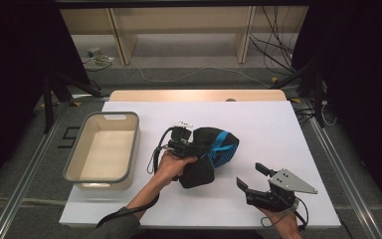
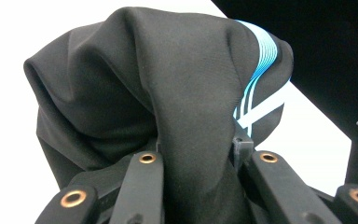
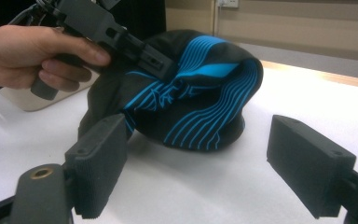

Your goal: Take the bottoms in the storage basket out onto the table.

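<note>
A: Black fabric, blue stripes: one bunched garment (image 1: 211, 152) near the middle of the white table (image 1: 258, 124), just right of the grey bin (image 1: 102, 147).

B: Confirmed. Left gripper (image 1: 191, 148) is on it. In the left gripper view the cloth (image 2: 168, 98) is pinched in a narrow fold between the jaws, which stand nearly together, and the rest of it mounds up in front of the camera. Stripes show at that mound's right edge.

A: Left hand (image 1: 171, 167) wraps the handle, forearm coming in from the bottom edge of the high view. In the right gripper view the same hand (image 3: 32, 58) holds the gripper level, its nose buried in the top of the garment (image 3: 191, 93).

B: Garment's underside rests on the table there; the upper part is gathered toward the clamp. Cannot tell whether any of it is lifted clear.

A: Right gripper (image 1: 253, 178) sits near the table's front right, apart from the cloth. Jaws wide, nothing between the pads (image 3: 98, 163), bare tabletop in the gap.

B: Bin: pale inside, grey rim, nothing visible in it. Wooden shelving (image 1: 179, 30) and loose cables (image 1: 278, 45) on the floor beyond the far edge
</note>
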A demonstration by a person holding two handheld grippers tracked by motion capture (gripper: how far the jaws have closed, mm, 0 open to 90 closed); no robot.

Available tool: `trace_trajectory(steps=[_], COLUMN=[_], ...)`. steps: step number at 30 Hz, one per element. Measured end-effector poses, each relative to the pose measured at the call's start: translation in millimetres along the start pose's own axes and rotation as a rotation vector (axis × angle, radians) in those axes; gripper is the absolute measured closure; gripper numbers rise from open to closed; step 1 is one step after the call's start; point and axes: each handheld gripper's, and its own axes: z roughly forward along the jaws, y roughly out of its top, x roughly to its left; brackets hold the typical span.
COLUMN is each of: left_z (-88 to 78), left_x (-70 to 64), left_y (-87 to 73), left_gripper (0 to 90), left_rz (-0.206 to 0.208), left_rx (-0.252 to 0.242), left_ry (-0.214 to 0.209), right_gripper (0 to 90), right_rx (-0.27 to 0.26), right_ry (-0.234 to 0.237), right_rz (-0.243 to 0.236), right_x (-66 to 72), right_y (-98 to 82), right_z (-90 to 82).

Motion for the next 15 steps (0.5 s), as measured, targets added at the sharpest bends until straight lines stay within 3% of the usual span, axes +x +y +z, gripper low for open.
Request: trace_trajectory(steps=[15], left_z=[5.8], left_x=[0.5], left_y=[-4.4], left_gripper=[70.6], left_rz=[0.006], left_rx=[0.021], left_ry=[-0.008], right_gripper=[21.1], right_rx=[0.003], right_ry=[0.001], right_rz=[-0.002], right_x=[0.1], right_y=[-0.2], right_z=[0.4])
